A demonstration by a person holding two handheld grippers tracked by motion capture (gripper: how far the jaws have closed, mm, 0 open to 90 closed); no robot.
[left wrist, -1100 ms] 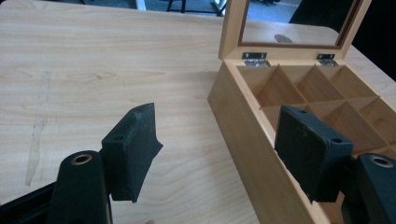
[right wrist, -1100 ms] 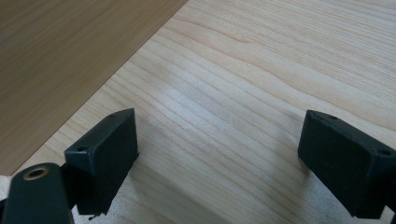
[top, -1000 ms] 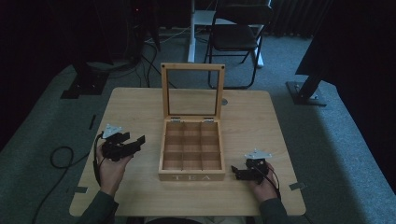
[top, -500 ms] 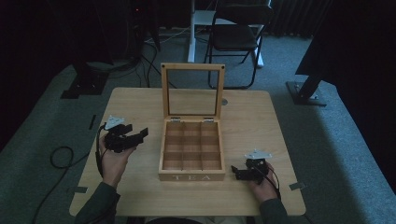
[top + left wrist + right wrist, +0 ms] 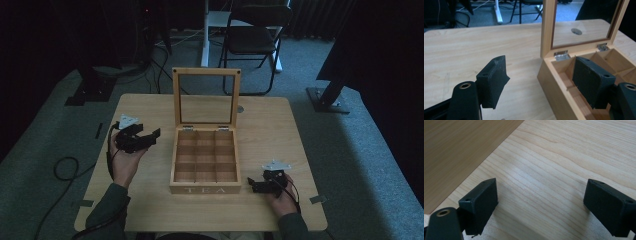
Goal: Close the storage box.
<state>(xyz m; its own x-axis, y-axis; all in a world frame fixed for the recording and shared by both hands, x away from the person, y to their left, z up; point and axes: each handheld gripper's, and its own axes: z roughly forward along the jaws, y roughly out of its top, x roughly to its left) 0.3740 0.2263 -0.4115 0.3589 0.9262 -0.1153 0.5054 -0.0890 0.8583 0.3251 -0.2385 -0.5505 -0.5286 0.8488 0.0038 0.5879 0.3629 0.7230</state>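
We see a pale wooden tea box point(image 5: 205, 160) with nine compartments at the middle of the light wooden table point(image 5: 265, 125), its glass-paned lid point(image 5: 206, 97) upright. Our left gripper point(image 5: 154, 134) hovers just left of it, jaws spread and empty; our right gripper point(image 5: 252, 185) rests near its front right corner, also spread.
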